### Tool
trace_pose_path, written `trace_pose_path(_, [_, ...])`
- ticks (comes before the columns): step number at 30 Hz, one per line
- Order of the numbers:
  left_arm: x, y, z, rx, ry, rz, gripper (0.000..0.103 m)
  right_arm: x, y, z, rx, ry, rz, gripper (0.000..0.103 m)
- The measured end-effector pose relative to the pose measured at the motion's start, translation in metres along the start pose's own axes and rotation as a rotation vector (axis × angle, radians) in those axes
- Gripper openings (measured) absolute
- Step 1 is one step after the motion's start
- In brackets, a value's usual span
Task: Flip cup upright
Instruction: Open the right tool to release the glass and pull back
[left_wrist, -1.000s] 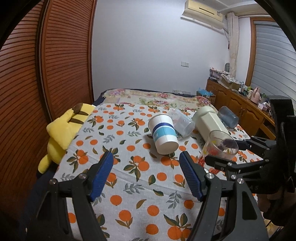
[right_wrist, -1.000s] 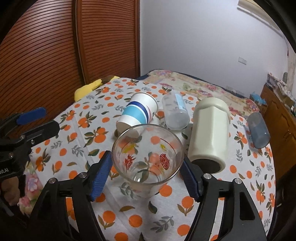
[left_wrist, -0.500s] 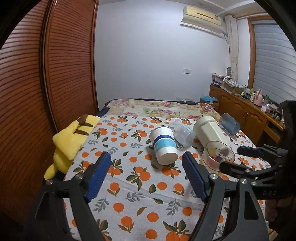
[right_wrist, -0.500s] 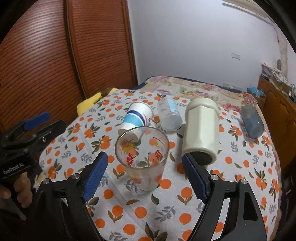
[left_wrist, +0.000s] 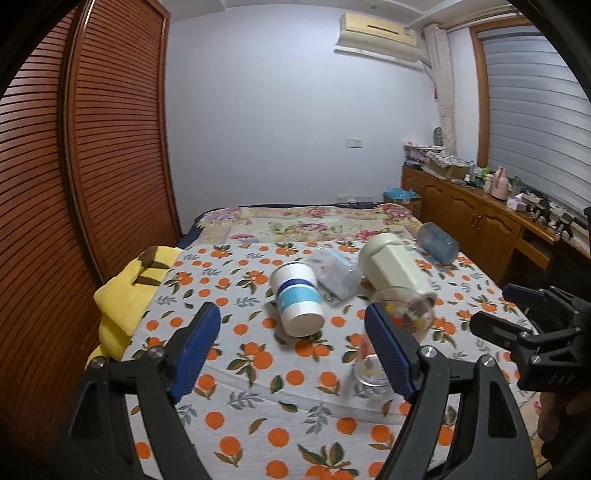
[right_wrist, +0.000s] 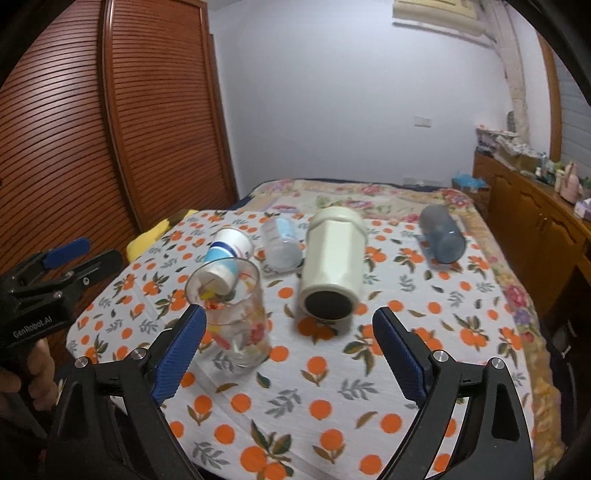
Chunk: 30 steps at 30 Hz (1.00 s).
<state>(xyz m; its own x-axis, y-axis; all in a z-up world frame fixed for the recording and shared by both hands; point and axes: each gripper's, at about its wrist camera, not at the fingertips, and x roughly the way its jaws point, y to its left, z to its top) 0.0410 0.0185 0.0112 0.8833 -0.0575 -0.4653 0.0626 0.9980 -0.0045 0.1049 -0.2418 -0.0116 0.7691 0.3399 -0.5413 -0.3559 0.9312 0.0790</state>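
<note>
1. Bed (right_wrist: 480, 369): orange-print cover, soft and uneven; it carries every item below.
2. Cream tumbler (right_wrist: 332, 266): lies on its side at centre, dark mouth toward you.
3. Blue-grey cup (right_wrist: 441, 234): on its side, far right, well apart from the rest.
4. Glass cup (right_wrist: 236, 317): printed, standing upright, near left, just beside your right hand-held gripper (right_wrist: 291, 354)'s left finger. Judged: this flip looks done.
5. Paper cup (left_wrist: 297, 297): blue-banded, on its side behind the glass.
6. Clear plastic cup (right_wrist: 280, 243): on its side between paper cup and tumbler.
7. Your hand-held grippers: right one spread wide, holding nothing; left hand-held gripper (left_wrist: 291, 350) likewise wide apart, empty.

Risk: the glass stands on yielding bedding. Brush it with that near finger, or press the mattress beside it, and it may topple.
</note>
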Motion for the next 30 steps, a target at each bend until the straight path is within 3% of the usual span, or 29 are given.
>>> trace_pose_path(30, [-0.022, -0.008, -0.014, -0.021, 0.009, 0.004, 0.085, -0.030, -0.017, -0.019, 0.045, -0.038, -0.073, 0.093])
